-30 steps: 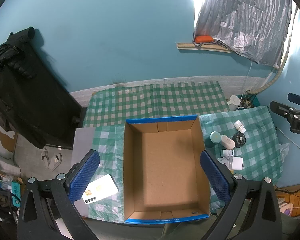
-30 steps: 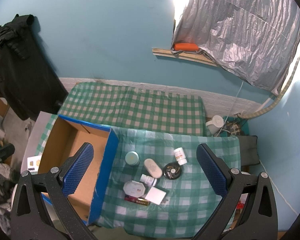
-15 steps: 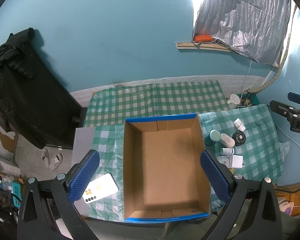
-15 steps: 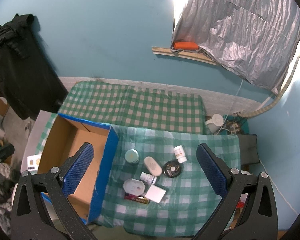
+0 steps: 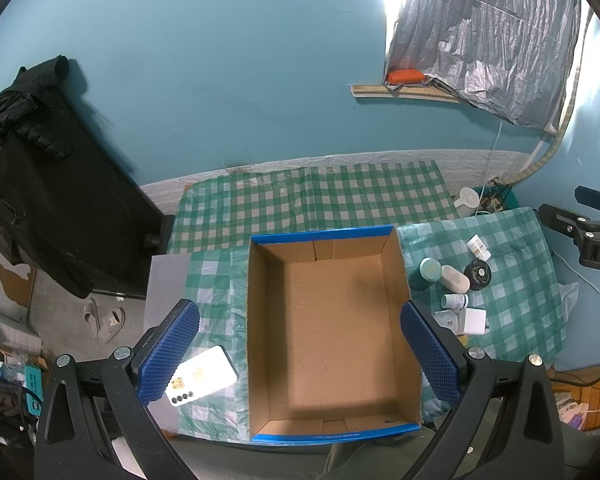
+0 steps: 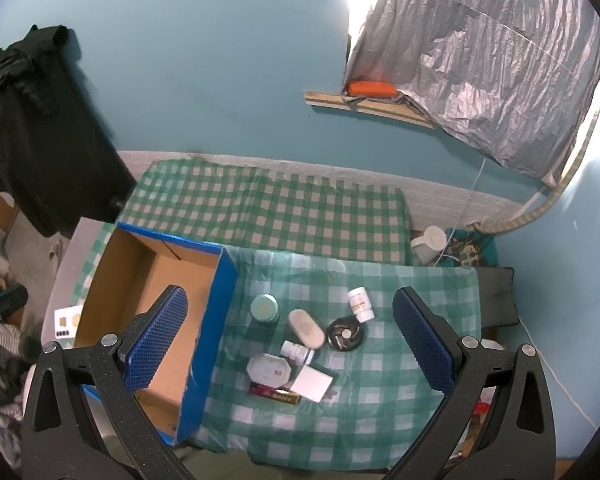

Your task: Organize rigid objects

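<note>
An empty cardboard box [image 5: 328, 320] with blue rim sits on the green checked table; it also shows in the right wrist view [image 6: 140, 292]. Right of it lie several small items: a teal jar [image 6: 264, 308], a beige oval case [image 6: 306, 328], a black round tin [image 6: 346, 334], a white pill bottle [image 6: 360, 303], a small white bottle [image 6: 297, 351], an octagonal tin [image 6: 269, 369], a white square box [image 6: 312, 383] and a red bar [image 6: 275, 392]. My left gripper [image 5: 300, 354] is open high above the box. My right gripper [image 6: 288, 344] is open high above the items.
A white card [image 5: 204, 376] lies on the table left of the box. A black garment [image 5: 32, 176] hangs at the left. A white kettle [image 6: 430, 244] and cables sit on the floor at the right. The wall runs behind the table.
Both views shift only slightly; the right gripper drifts a little lower toward the items. Both grippers stay open and empty.
</note>
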Motion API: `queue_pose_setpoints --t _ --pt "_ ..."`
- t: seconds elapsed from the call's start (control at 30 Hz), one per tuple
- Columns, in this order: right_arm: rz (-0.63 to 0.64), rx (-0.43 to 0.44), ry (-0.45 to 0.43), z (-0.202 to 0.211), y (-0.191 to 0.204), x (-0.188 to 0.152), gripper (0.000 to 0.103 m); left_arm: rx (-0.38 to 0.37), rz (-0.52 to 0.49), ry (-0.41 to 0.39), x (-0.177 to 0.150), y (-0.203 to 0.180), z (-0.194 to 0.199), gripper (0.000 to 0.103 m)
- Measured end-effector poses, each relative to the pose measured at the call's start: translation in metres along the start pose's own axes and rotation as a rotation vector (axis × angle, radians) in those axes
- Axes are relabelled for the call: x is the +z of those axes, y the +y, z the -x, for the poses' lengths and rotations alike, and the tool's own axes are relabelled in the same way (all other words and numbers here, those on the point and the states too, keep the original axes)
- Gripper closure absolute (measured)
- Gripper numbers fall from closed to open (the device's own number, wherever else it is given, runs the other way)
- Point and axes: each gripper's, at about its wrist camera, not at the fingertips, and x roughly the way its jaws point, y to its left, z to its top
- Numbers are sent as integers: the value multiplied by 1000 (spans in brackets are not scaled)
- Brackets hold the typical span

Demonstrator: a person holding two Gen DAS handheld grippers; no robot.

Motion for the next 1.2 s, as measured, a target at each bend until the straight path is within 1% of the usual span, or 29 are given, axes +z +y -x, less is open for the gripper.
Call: queue_pose_setpoints --t 0.23,0.4,0.57,0.6,0.67,0.7,0.73,0.87,1.1,1.2 --pt "0 0 1 1 1 -1 1 1 0 1 0 0 0 2" --pt "-1 10 13 -4 2 -12 1 -7 6 10 -1 -1 0 2" --pt "-24 49 49 -12 -8 -20 1 9 21 28 -8 13 -9 2" --pt "-39 59 58 -15 -14 -26 1 11 28 34 -9 16 -11 2" --pt "-57 66 76 -21 -20 -25 1 9 37 50 -12 24 -18 2" --pt "-71 64 91 -24 -25 -31 1 8 41 59 -14 28 -22 2" --pt "-78 62 103 -28 -28 -26 1 9 44 67 -14 32 -25 2" --pt "-111 58 166 -45 -42 -30 1 24 42 89 -22 44 -38 2" --pt "-143 57 261 -80 -51 -48 1 57 33 134 -35 63 -61 2" --pt "-152 59 289 -94 -53 -58 1 69 35 158 -44 72 -73 2"
